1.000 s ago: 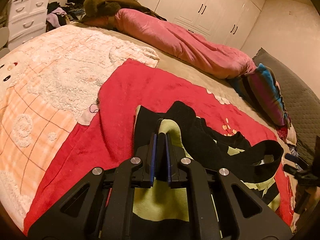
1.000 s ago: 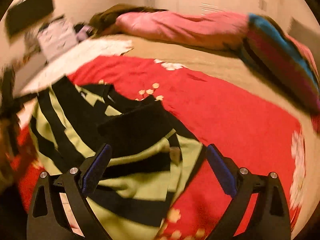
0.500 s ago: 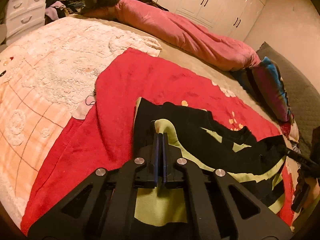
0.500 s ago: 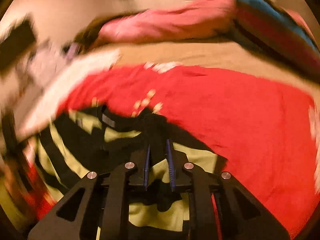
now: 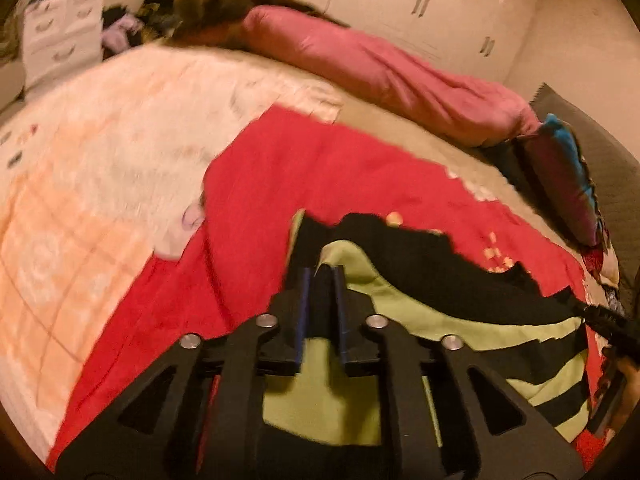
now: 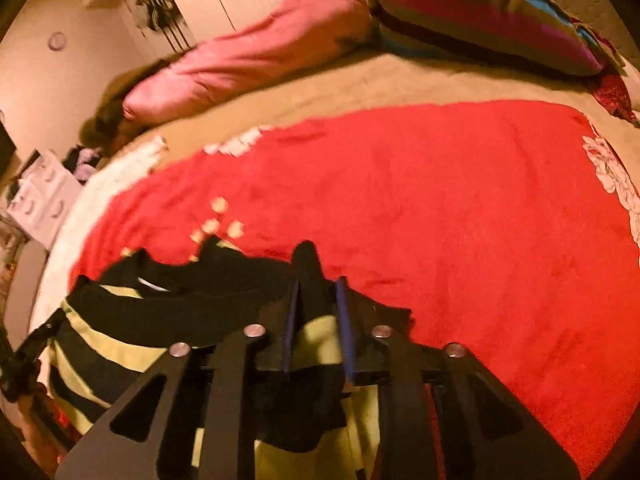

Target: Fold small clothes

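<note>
A small black and yellow-green striped garment [image 5: 460,320] lies on a red blanket [image 5: 280,184] on the bed. My left gripper [image 5: 320,276] is shut on the garment's near left edge, with cloth pinched between its blue pads. My right gripper [image 6: 316,284] is shut on the garment [image 6: 132,320] at its right edge, black cloth bunched between the fingers. The garment is stretched between the two grippers. The other gripper shows at the right edge of the left wrist view [image 5: 608,320].
A pink rolled duvet [image 5: 380,76] lies along the far side of the bed. A striped pillow [image 6: 480,12] sits at the head. A peach and white quilt [image 5: 100,168] covers the left part. White drawers [image 5: 60,28] and wardrobes [image 5: 440,4] stand beyond the bed.
The right gripper went from open above the garment to shut on its edge. Both grippers have pulled the garment out so it lies more spread on the red blanket.
</note>
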`<state>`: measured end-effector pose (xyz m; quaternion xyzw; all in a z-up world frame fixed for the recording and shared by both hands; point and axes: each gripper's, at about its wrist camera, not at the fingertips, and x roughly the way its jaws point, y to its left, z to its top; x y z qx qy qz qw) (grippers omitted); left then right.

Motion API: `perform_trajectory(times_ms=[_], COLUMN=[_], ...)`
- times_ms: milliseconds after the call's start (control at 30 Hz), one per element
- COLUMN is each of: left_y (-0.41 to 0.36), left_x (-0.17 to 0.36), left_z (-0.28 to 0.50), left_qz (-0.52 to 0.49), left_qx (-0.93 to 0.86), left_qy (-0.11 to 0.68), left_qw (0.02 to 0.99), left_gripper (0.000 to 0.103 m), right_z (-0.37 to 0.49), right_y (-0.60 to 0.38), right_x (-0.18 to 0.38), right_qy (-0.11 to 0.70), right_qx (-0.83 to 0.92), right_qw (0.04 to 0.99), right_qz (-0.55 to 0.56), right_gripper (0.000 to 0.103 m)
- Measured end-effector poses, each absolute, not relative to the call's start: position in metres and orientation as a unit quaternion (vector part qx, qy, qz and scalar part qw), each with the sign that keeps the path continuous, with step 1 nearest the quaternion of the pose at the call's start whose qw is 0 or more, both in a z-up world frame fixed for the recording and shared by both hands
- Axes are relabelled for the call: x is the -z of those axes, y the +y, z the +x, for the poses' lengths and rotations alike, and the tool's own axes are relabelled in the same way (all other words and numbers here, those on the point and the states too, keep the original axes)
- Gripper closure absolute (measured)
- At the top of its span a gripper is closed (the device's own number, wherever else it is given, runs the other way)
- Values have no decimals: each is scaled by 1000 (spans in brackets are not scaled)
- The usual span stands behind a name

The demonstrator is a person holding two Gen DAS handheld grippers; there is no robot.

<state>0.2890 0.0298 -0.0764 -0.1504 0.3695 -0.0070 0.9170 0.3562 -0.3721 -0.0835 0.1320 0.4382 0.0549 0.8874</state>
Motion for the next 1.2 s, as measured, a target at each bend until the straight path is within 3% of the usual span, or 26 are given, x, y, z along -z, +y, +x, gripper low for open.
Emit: perform_trajectory(times_ms=[33,67,233,333,467,600,900,933,967,1000,1033,1067,1200], left_y=[33,37,44,49,62,82,82,82,81,78,77,72,69], left_x=[77,75,57,47,45,56,89,93,97,101,103,103,90], left_z=[287,286,271,260,245,233,222,221,220,221,221,220,208], left_qz=[-154,-157,-150,-141,-160,-211,-243,-247,-245,-241,-237,-224,-200], left_qx=[3,0,-5,-7,-12,5,24,25,23,26,25,24,12], left_qy=[367,366,343,336,348,378,426,433,439,450,455,460,446], left_qw=[917,917,927,931,924,901,871,867,864,860,858,859,872], left_gripper=[80,77,76,67,65,50,46,52,64,91,102,102,103], right_z=[356,354,331,311,292,275,242,240,239,239,238,238,224], right_y=[-373,-375,-389,-396,-398,-394,-377,-376,-376,-375,-375,-376,-393], right_x=[86,87,70,64,70,80,105,107,109,109,109,108,98], right_qy=[439,436,399,392,404,422,442,443,445,445,448,450,446], right_qx=[-48,-42,-44,-70,-103,-131,-154,-153,-154,-155,-151,-145,-142], right_qw=[887,888,900,900,890,880,862,861,859,859,861,861,860], right_qz=[134,140,173,179,183,175,195,198,200,198,188,186,202], right_gripper=[70,62,43,43,41,41,41,40,47,54,72,89,97])
